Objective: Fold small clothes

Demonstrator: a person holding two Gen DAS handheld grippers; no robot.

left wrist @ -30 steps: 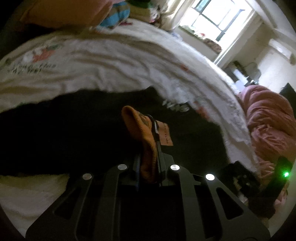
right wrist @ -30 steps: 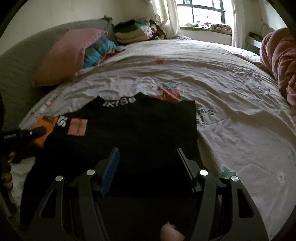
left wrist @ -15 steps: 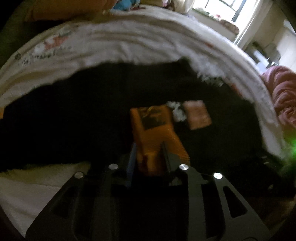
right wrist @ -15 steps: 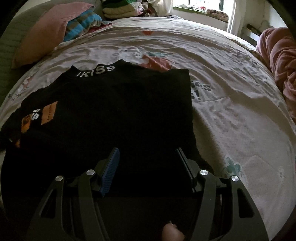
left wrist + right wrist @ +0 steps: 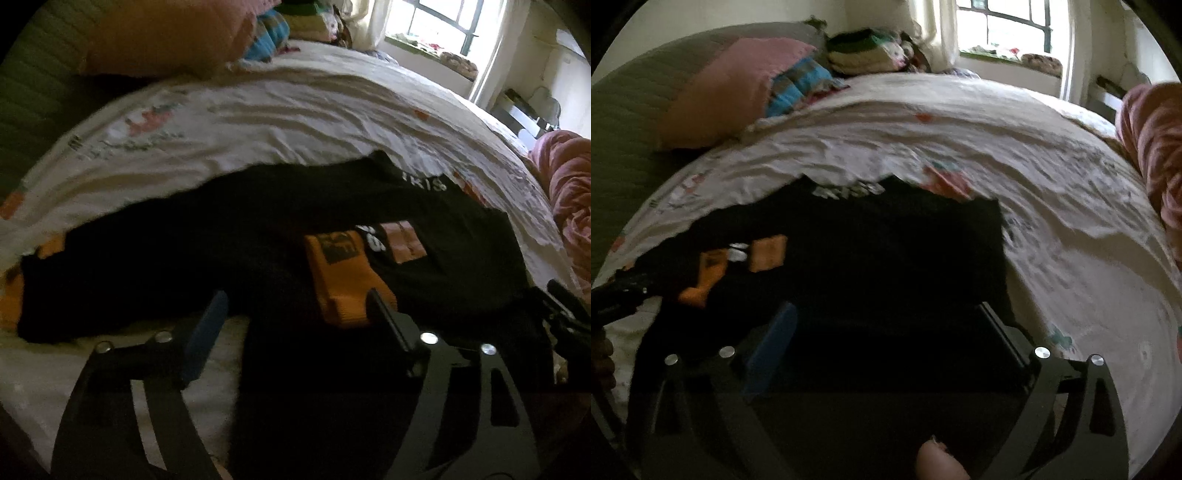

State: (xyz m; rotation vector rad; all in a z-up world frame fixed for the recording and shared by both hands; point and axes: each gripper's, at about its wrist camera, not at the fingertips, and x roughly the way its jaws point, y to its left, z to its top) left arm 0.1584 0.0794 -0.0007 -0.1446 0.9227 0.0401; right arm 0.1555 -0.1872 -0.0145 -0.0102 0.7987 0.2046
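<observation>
now both tools gape wide over black shirt point(image 5: 443, 258).

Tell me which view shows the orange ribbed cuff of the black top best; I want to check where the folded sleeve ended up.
The left wrist view: the orange ribbed cuff lies large and close, on the black top, just ahead of the open left gripper. The right wrist view shows it only small, dim and blurred at the left edge.
</observation>
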